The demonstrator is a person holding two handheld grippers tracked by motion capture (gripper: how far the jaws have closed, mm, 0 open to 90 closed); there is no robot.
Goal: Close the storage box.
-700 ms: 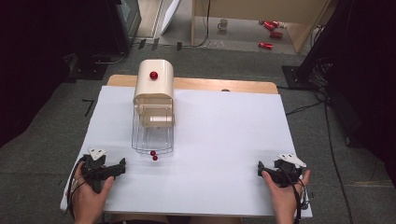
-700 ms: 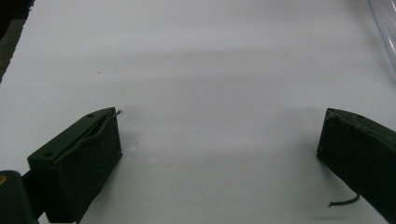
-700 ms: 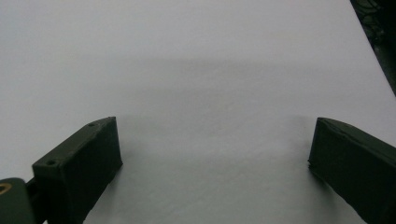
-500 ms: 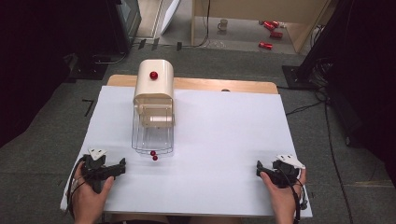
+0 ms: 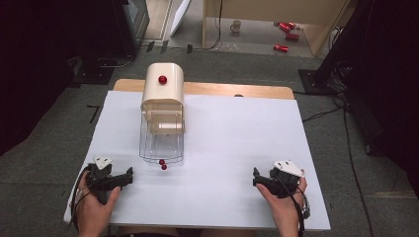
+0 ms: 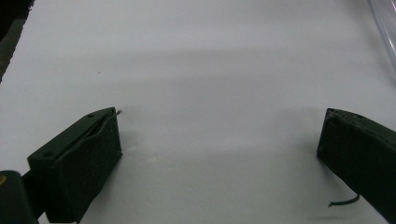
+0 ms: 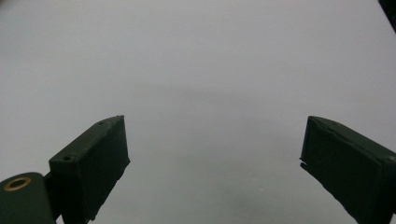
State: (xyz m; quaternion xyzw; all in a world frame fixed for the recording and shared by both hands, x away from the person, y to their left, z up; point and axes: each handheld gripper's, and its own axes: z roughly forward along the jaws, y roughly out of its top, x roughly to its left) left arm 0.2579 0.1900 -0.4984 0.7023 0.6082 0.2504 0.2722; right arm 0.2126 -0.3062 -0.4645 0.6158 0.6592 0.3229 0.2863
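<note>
We see little changed: our left gripper (image 5: 129, 174) and right gripper (image 5: 255, 177) stay resting on the white table (image 5: 232, 148), jaws wide apart, empty.

A white table (image 5: 237, 148) stands on a grey carpeted floor (image 5: 49, 148). Beyond its far edge, a mug (image 5: 236, 25) sits on the floor near a wooden unit (image 5: 316, 29), with several red cans (image 5: 286, 30) lying close by. Black cables (image 5: 346, 128) trail across the carpet to the table's right.
</note>
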